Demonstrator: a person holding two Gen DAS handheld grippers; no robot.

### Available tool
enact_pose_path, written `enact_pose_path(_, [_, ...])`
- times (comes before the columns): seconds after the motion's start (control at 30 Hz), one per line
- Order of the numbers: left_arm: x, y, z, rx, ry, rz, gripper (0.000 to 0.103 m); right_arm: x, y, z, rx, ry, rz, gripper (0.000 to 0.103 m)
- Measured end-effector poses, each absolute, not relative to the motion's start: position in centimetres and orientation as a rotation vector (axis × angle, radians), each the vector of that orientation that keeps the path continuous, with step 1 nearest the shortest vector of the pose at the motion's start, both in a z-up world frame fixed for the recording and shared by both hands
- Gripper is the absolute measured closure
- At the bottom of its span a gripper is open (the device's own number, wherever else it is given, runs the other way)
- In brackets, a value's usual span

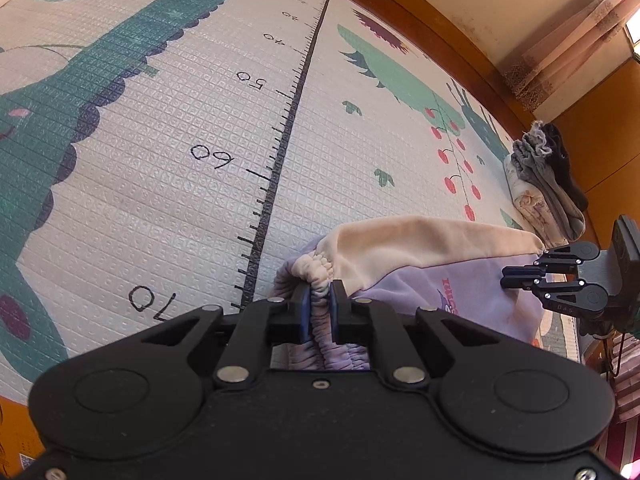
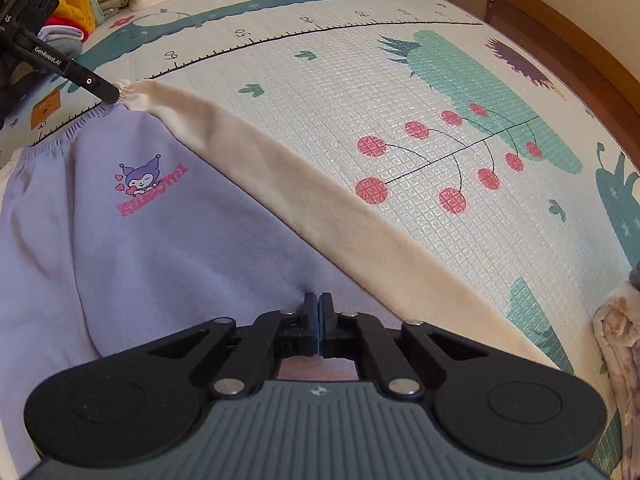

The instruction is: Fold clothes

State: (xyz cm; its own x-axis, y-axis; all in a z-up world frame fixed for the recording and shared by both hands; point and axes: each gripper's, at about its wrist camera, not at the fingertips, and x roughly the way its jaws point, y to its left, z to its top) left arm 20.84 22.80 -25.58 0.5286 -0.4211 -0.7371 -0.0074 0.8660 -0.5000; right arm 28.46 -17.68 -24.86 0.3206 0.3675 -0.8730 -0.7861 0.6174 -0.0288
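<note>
My left claw point(image 1: 320, 300) is pinching the gathered elastic waistband of the lilac trousers point(image 2: 168, 240), with bunched fabric pressed between its blue pads. My right claw point(image 2: 319, 312) is pressed together on a fold of the same lilac cloth lower down the garment; the pads meet with only the thin layer between them. The trousers hang stretched between my two claws above the play mat point(image 1: 160, 184), and a cream side stripe point(image 2: 320, 208) forms their far edge, running straight from the waistband corner toward my right claw. A printed cartoon emblem point(image 2: 150, 190) sits on the lilac panel, nearer the waistband than the stripe.

Beyond the stripe, the mat lies open and flat: the printed ruler line point(image 1: 286, 136) runs away from the trousers, with bare mat on both sides of it. The mat's far edge meets a wooden floor strip point(image 1: 420, 28) under the wall. To the right of the trousers, near the mat's edge, sits a stack of folded clothes point(image 1: 548, 184). Left of the waistband, in the right wrist view, a heap of mixed clothes point(image 2: 76, 4) lies at the mat's far corner.
</note>
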Motion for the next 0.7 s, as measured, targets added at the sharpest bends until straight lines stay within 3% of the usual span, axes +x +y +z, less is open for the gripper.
enact_pose_path(0.27, [20.9,22.3,-25.1,-0.455,0.975,-0.260,0.098,30.2,-17.7,-23.9,-0.524,0.878,0.710,0.099])
enact_pose_path(0.3, [20.9,22.2,-25.1,-0.453,0.975,-0.261,0.098,30.5,-17.8,-23.9,-0.498,0.876,0.711,0.094])
enact_pose_path(0.37, [20.9,22.1,-25.1,-0.450,0.976,-0.267,0.098,30.8,-17.6,-24.2,-0.490,0.878,0.708,0.065])
enact_pose_path(0.4, [20.9,22.1,-25.1,-0.448,0.979,-0.267,0.098,30.9,-17.4,-24.7,-0.523,0.887,0.708,0.065])
enact_pose_path(0.5, [21.0,22.2,-25.3,-0.452,0.985,-0.262,0.098,31.3,-17.3,-25.7,-0.492,0.926,0.724,0.067])
enact_pose_path(0.57, [21.0,22.1,-25.3,-0.451,0.985,-0.262,0.098,31.8,-17.6,-25.4,-0.438,0.931,0.710,0.100])
enact_pose_path(0.7, [20.9,22.5,-25.2,-0.479,0.972,-0.259,0.098,32.7,-17.7,-23.6,-0.397,0.876,0.679,0.101])
